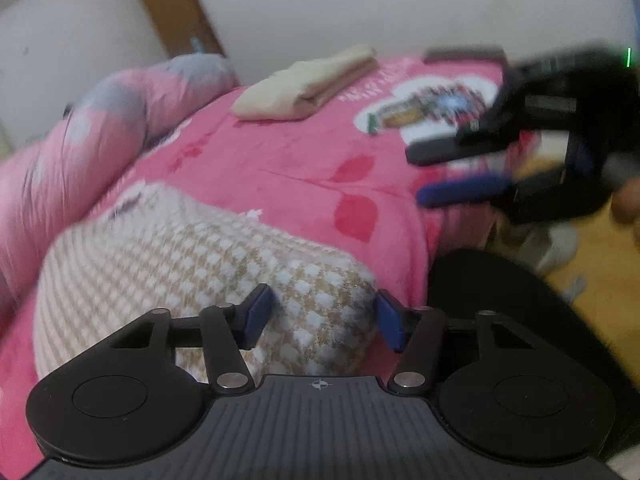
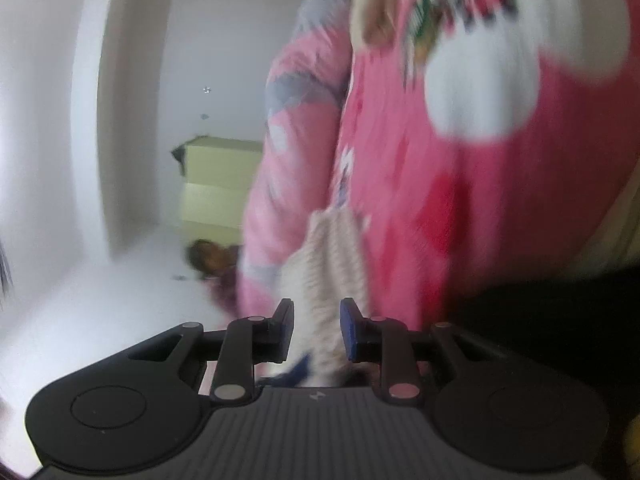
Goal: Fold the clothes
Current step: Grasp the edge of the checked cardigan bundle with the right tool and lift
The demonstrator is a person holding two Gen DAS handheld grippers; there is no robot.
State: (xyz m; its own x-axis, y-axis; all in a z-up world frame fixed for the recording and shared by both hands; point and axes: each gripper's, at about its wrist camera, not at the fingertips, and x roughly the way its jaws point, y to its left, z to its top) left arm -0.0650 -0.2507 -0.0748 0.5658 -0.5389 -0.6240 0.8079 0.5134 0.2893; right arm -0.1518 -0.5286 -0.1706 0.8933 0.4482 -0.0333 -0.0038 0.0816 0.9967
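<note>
A cream and tan knit garment (image 1: 192,276) lies bunched on the pink bedspread (image 1: 288,160), close under my left gripper (image 1: 323,320). The left fingers stand apart over its near end, and I see no pad pressing on it. My right gripper (image 1: 418,176) hovers blurred above the bed's right edge, its fingers a little apart with nothing between them. The right wrist view is rolled sideways. There my right gripper (image 2: 317,332) shows a narrow gap, with the knit garment (image 2: 332,264) farther off behind it. A folded beige garment (image 1: 308,84) rests at the far side of the bed.
A rolled pink and grey quilt (image 1: 80,140) lines the bed's left side by the white wall. A dark flat object (image 1: 464,54) lies at the bed's far edge. Wooden floor (image 1: 592,272) shows on the right. Pale yellow drawers (image 2: 220,184) stand by the wall.
</note>
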